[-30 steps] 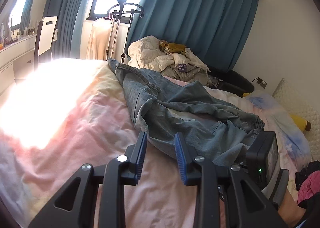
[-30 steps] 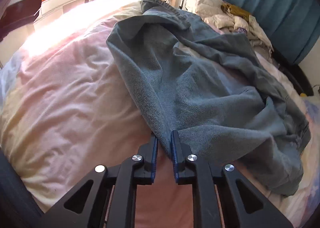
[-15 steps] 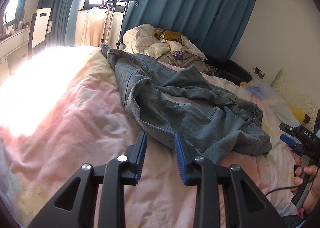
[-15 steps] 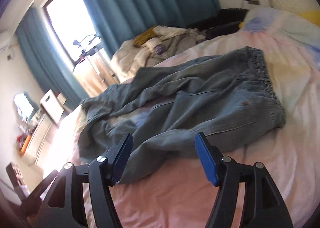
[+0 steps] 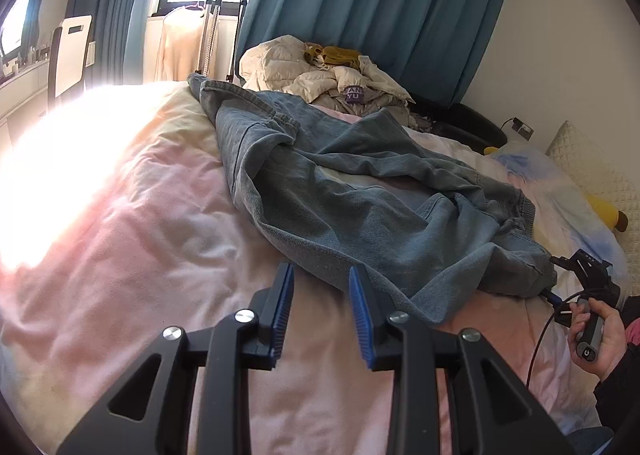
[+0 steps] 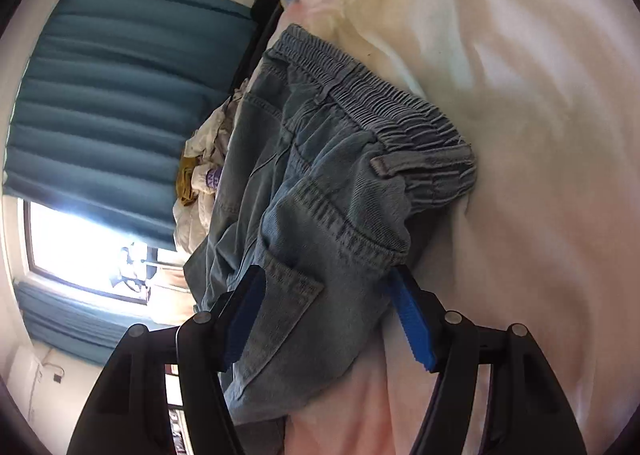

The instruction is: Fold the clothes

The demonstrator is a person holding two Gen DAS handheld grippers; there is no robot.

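Crumpled blue denim trousers (image 5: 360, 191) lie on the pink-quilted bed (image 5: 140, 239).
Left hand-held gripper (image 5: 320, 311) gapes empty beside their edge; right hand-held gripper (image 6: 328, 319), spread wide, straddles the waistband corner.

Pink duvet (image 5: 152, 223) covered the bed. Beyond its far edge: cream puffer jacket heap (image 5: 320, 75) with a mustard garment (image 5: 336, 54) on top, garment steamer stand (image 5: 224, 15), teal curtains (image 5: 380, 7). White chair (image 5: 70, 51) off its far-left corner. Quilted pillow (image 5: 596, 179) and yellow plush toy (image 5: 606, 211) at its right end.
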